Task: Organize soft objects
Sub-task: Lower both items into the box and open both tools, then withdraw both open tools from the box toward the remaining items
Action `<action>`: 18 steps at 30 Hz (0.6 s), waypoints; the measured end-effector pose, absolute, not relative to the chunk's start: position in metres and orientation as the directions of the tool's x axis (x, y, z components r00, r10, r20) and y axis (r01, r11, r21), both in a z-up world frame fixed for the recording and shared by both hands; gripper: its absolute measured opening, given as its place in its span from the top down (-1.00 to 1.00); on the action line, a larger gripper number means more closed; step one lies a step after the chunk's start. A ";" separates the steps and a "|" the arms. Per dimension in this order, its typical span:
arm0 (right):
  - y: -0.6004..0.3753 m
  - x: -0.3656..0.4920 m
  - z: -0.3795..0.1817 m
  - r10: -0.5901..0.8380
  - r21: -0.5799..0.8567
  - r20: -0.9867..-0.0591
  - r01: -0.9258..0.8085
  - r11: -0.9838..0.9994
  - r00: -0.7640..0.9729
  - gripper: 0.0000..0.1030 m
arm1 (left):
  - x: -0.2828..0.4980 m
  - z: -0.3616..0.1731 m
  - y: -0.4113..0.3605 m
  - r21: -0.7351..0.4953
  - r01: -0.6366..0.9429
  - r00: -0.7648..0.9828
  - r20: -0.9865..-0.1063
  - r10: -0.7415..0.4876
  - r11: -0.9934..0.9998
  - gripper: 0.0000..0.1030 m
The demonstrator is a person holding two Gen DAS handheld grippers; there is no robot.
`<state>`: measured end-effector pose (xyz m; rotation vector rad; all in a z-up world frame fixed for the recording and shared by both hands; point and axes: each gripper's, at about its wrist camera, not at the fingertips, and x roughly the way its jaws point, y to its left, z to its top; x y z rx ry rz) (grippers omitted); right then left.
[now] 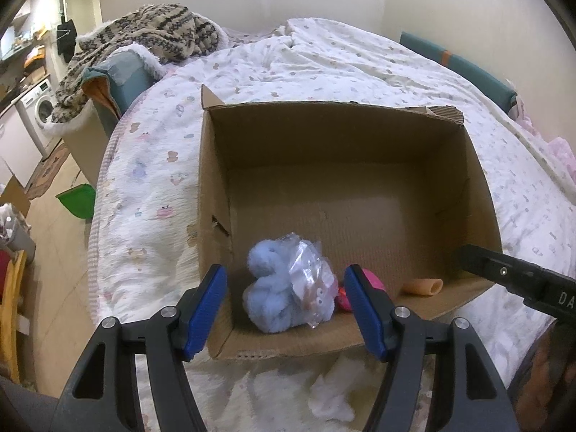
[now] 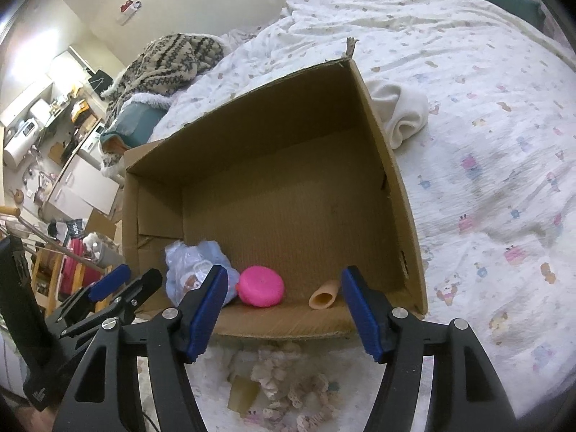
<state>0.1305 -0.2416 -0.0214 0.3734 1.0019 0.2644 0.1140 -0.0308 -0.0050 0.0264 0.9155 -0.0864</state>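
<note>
Both claws gaping, nothing gripped: left claw (image 1: 286,311), right claw (image 2: 284,311). Hovering over cardboard box (image 1: 478,165) on bed (image 1: 151,165). Blue plush (image 1: 273,295), pink toy (image 2: 261,286) inside.

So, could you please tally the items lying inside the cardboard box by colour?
Light blue: 1, the fluffy plush in a clear bag
Pink: 1, the round soft toy
Peach: 1, the small tube
Total: 3, all along the near wall of the cardboard box.
</note>
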 end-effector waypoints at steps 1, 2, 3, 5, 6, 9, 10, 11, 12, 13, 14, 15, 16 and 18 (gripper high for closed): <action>-0.242 0.129 -0.021 0.381 0.419 -0.768 -0.046 0.907 0.516 -0.35 | 0.113 -0.004 -0.030 -0.016 0.083 0.607 -0.793 -0.063 0.996 -0.26; -0.243 0.128 -0.021 0.378 0.416 -0.768 -0.046 0.908 0.516 -0.35 | 0.111 -0.003 -0.028 -0.017 0.081 0.608 -0.792 -0.063 0.997 -0.26; -0.243 0.126 -0.020 0.376 0.412 -0.769 -0.047 0.910 0.517 -0.35 | 0.109 -0.002 -0.027 -0.018 0.076 0.609 -0.791 -0.060 0.997 -0.26; -0.244 0.121 -0.018 0.370 0.407 -0.770 -0.047 0.912 0.519 -0.35 | 0.106 0.001 -0.025 -0.019 0.069 0.611 -0.790 -0.057 0.997 -0.26; -0.245 0.119 -0.017 0.367 0.404 -0.771 -0.046 0.914 0.521 -0.35 | 0.104 0.002 -0.023 -0.021 0.065 0.613 -0.788 -0.056 0.998 -0.26; -0.246 0.113 -0.015 0.356 0.393 -0.775 -0.042 0.918 0.523 -0.35 | 0.099 0.005 -0.020 -0.026 0.055 0.615 -0.787 -0.054 0.998 -0.26; -0.247 0.111 -0.015 0.353 0.391 -0.776 -0.042 0.920 0.523 -0.35 | 0.097 0.006 -0.019 -0.029 0.051 0.614 -0.788 -0.054 0.998 -0.26; -0.248 0.109 -0.014 0.349 0.386 -0.777 -0.040 0.921 0.524 -0.35 | 0.095 0.006 -0.018 -0.031 0.049 0.612 -0.789 -0.054 0.998 -0.26; -0.248 0.107 -0.013 0.345 0.383 -0.778 -0.039 0.923 0.525 -0.35 | 0.092 0.007 -0.017 -0.034 0.045 0.610 -0.791 -0.055 0.998 -0.26; -0.249 0.106 -0.012 0.343 0.381 -0.778 -0.038 0.924 0.526 -0.35 | 0.091 0.008 -0.016 -0.037 0.043 0.609 -0.791 -0.055 0.998 -0.26; -0.250 0.103 -0.012 0.341 0.381 -0.778 -0.036 0.924 0.527 -0.35 | 0.088 0.008 -0.016 -0.039 0.041 0.609 -0.791 -0.056 0.998 -0.26; -0.251 0.101 -0.012 0.341 0.383 -0.779 -0.031 0.923 0.526 -0.35 | 0.086 0.009 -0.015 -0.041 0.040 0.609 -0.791 -0.057 0.998 -0.26; -0.252 0.099 -0.012 0.342 0.387 -0.779 -0.027 0.922 0.526 -0.35 | 0.084 0.009 -0.015 -0.041 0.039 0.609 -0.791 -0.056 0.998 -0.26; -0.254 0.095 -0.012 0.343 0.393 -0.777 -0.020 0.920 0.527 -0.35 | 0.082 0.010 -0.015 -0.041 0.037 0.611 -0.790 -0.055 0.998 -0.26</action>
